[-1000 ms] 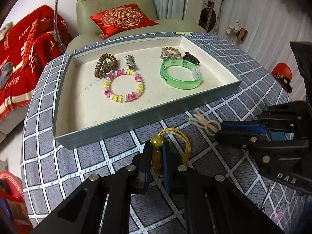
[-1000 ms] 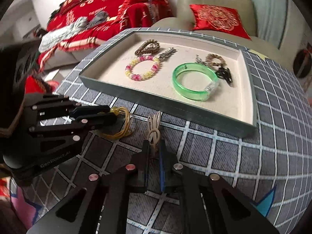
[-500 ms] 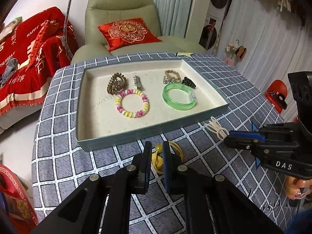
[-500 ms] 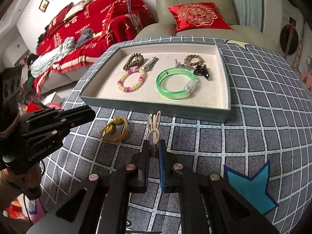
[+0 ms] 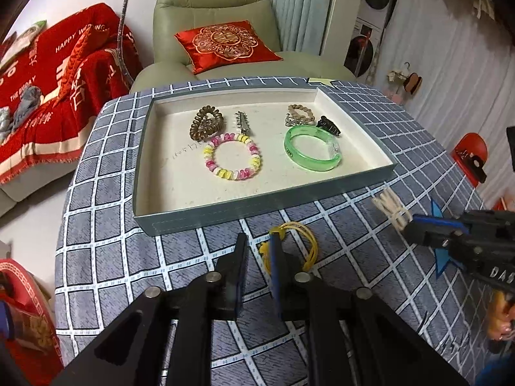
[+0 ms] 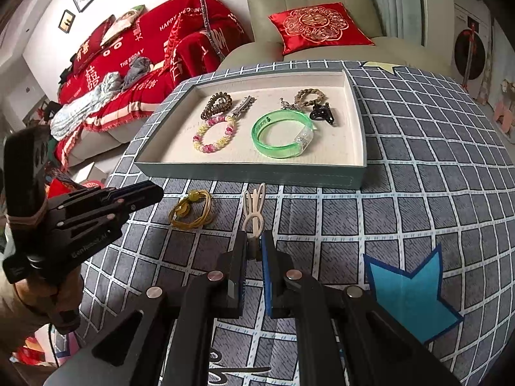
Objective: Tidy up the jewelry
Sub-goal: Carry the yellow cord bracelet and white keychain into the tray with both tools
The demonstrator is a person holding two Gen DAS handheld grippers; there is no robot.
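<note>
A grey tray [image 5: 264,202] [image 6: 251,173] holds a brown spiral hair tie [image 5: 206,122], a silver clip [image 5: 243,122], a pink-yellow bead bracelet [image 5: 231,157], a green bangle [image 5: 310,149], a braided band [image 5: 301,112] and a black claw clip [image 5: 328,125]. A yellow hair tie [image 5: 299,244] [image 6: 191,212] lies on the cloth in front of the tray. My left gripper [image 5: 259,244] is open and empty, just left of it. My right gripper [image 6: 254,241] is shut on a cream bunny-ear clip [image 6: 254,209] [image 5: 391,206].
The table has a grey checked cloth [image 5: 103,225] with a blue star patch [image 6: 408,292]. A green armchair with a red cushion [image 5: 225,43] stands behind the table, a red-covered sofa [image 5: 48,103] to the left.
My left gripper has opened, let go of the yellow hair tie and pulled back and up. My right gripper has also drawn back, still holding the cream clip.
</note>
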